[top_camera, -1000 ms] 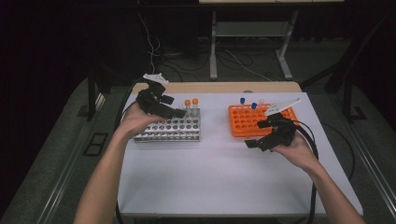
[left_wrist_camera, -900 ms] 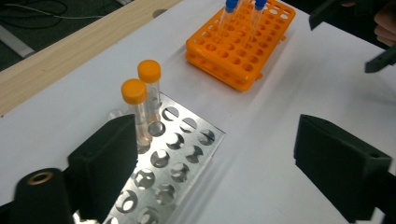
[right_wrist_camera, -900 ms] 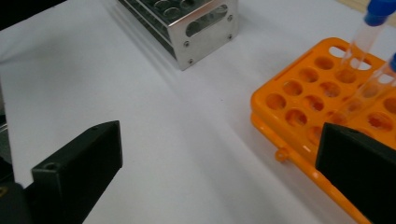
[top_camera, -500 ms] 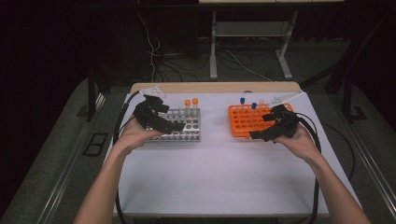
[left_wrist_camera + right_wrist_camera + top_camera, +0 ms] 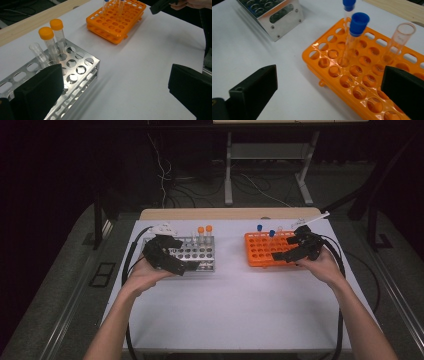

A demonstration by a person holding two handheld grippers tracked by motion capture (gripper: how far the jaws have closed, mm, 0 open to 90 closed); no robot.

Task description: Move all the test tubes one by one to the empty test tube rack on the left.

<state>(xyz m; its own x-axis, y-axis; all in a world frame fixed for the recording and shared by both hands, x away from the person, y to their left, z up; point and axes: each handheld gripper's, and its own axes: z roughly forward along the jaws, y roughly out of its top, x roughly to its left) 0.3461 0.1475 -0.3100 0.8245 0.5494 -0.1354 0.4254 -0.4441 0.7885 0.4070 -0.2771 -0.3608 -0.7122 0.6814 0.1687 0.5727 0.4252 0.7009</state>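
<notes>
Both grippers stand with jaws apart and empty: left gripper (image 5: 192,266) at the metal rack (image 5: 197,251), its jaws having just been opening; right gripper (image 5: 281,256) at the orange rack (image 5: 262,249). The blue-capped tube (image 5: 356,32) rises at twelve o'clock from the right jaws. To grip it well, approach level and close below the cap. Whether the clear uncapped tube (image 5: 398,40) holds liquid is hard to make out.

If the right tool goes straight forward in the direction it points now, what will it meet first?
Most likely the orange rack: the right tool stands open just above its near rows. Further along that line is the nearer blue-capped tube. Depth is hard to judge, so it could pass just over the rack top and meet the tube first.
</notes>
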